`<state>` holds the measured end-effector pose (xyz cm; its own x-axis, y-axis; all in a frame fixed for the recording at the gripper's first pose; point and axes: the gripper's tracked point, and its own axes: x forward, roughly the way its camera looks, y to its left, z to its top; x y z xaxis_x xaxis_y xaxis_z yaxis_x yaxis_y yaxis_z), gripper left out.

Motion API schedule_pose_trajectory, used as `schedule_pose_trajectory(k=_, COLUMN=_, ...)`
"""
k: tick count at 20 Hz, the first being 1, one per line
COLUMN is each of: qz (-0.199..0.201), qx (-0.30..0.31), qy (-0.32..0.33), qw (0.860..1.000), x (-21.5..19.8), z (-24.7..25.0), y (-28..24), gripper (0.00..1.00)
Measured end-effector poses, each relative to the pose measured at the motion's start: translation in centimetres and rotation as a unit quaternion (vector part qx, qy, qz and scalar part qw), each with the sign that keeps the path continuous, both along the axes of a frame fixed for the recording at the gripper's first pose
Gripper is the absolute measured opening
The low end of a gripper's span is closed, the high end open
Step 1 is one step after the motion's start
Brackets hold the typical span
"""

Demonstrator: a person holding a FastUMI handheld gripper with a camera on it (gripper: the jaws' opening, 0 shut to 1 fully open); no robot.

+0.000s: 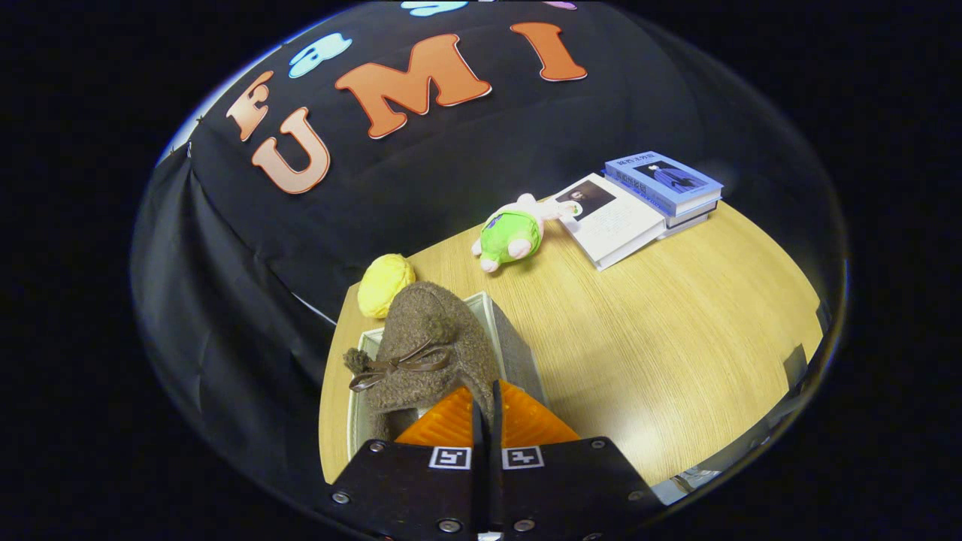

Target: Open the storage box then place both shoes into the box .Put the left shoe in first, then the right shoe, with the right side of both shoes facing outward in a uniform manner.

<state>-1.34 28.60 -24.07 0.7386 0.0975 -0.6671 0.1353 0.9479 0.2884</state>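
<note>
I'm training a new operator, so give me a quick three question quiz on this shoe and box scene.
1. True or false: the gripper fingers are pinched on the brown shoe.
2. The shoe hangs over: A) storage box B) books C) plush toy
3. Fill in: the yellow ball lies beyond the ____.

Key: 1 true; 2 A; 3 box.

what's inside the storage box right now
A brown fuzzy shoe with a bow hangs over the open white storage box, gripper shut on its heel edge. The shoe covers most of the interior, so whether another shoe lies beneath cannot be seen.
</note>
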Motion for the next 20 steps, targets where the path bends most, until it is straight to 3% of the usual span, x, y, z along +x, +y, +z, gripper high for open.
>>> schedule_pose_trajectory(k=10, qz=-0.012, qx=-0.010, qy=0.017, qw=1.000, x=-0.7, z=-2.4, y=2.4, gripper=0.03)
schedule_pose_trajectory(k=12, qz=-0.010, qx=-0.006, qy=0.009, qw=1.000, x=-0.8, z=-2.1, y=2.9, gripper=0.15)
schedule_pose_trajectory(k=13, qz=-0.009, qx=-0.005, qy=0.001, qw=1.000, x=-0.8, z=-1.5, y=2.9, gripper=0.33)
schedule_pose_trajectory(k=15, qz=-0.002, qx=-0.017, qy=-0.015, qw=1.000, x=-0.7, z=-0.6, y=2.5, gripper=0.59)
schedule_pose_trajectory(k=20, qz=-0.006, qx=-0.026, qy=-0.044, qw=0.999, x=-0.8, z=1.0, y=-0.1, gripper=0.94)
